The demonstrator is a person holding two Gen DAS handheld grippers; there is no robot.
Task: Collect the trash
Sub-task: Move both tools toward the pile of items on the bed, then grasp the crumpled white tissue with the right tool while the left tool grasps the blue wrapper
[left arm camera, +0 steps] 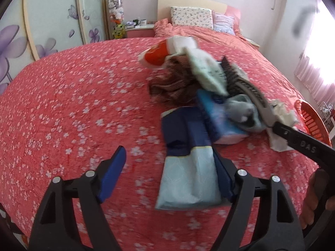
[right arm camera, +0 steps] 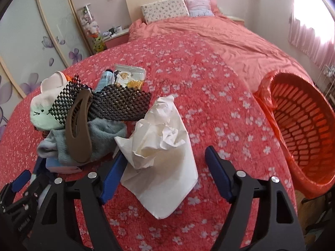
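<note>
While the right gripper straddles the crumpled white paper tissue on the red floral bed, both grippers stand part open, empty. Lower, close on the tissue's bulk, then carry it to the orange slatted basket. Left gripper flanks a blue-and-pale packet.

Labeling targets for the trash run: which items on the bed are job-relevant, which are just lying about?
Job:
- crumpled tissue, between the right gripper's open fingers
- blue-and-teal wrapper, by the left gripper
- snack packet
- orange basket

Lying about:
- grey sock
- brown mesh mat
- white cap
- pillows
</note>
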